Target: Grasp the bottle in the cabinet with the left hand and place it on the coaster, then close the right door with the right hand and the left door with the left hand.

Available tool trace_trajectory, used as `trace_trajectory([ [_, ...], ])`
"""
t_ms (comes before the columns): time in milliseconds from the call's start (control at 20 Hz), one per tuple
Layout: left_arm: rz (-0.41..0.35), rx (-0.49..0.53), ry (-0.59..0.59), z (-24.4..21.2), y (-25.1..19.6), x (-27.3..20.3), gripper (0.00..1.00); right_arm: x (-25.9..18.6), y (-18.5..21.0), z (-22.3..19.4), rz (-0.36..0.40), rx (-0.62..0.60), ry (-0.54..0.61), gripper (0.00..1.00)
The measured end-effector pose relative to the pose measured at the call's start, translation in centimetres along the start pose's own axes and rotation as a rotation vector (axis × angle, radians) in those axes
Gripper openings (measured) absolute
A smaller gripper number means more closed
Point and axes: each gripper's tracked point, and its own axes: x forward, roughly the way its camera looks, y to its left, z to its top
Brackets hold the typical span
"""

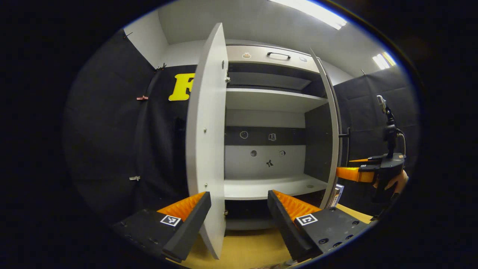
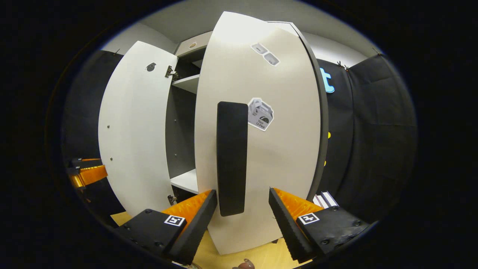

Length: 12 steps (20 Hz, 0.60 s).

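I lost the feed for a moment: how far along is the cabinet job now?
The cabinet shelves in sight hold no bottle, so the bottle step looks done, though the coaster is out of sight. In hand: the right gripper, jaws open, faces the right door at its handle; the door is still ajar. Left: shutting it, then the left door, wide open by the open left gripper.

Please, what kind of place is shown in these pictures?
Probably a recording booth set up like a home: black cloth walls, a pale cabinet with both doors open and bare shelves, and a hand holding a gripper.
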Motion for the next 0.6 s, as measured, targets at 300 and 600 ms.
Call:
trace_trajectory([
  [300, 0.098, 0.032, -0.017, 1.2, 6.9, -3.1, 0.96, 2.9, 1.0, 0.0, -0.093, -0.027, -0.022, 0.94],
  [600, 0.113, 0.066, -0.04, 2.0, 10.6, -2.2, 0.96, 5.5, 1.5, 0.0, -0.175, -0.036, -0.039, 0.94],
])
